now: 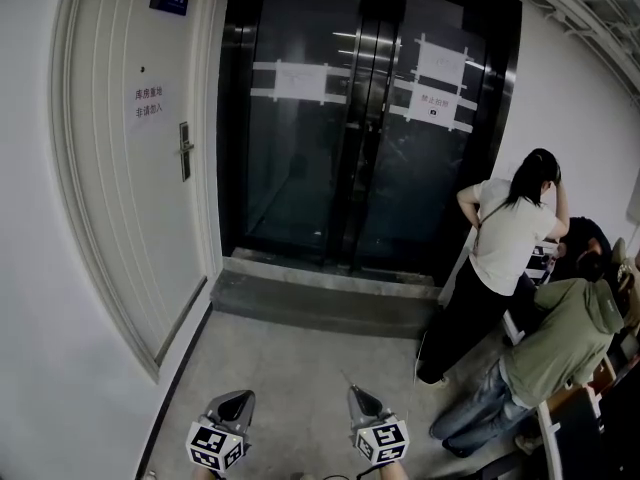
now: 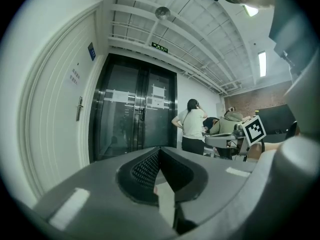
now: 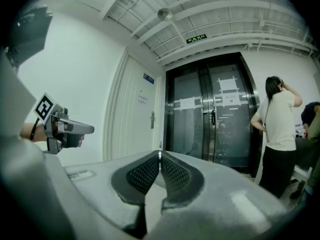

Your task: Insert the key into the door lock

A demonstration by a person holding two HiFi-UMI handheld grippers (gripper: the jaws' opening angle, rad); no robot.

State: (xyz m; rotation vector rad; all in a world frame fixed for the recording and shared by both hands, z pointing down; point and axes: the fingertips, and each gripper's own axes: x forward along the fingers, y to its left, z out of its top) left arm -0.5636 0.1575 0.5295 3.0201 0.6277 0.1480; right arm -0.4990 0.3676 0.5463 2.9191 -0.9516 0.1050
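The right gripper (image 1: 356, 392) pinches a thin metal key (image 3: 159, 153), aimed at the white panelled door (image 1: 120, 218) and its lock (image 1: 185, 151); the left gripper (image 1: 244, 397) is closed, empty.

A white door (image 1: 130, 198) with a blue sign plate (image 1: 168, 0) is seen beside black glass doors (image 1: 300, 168), and black-and-white square markers (image 1: 214, 447) are borne by the left gripper (image 1: 243, 396) and the right gripper (image 1: 354, 390).
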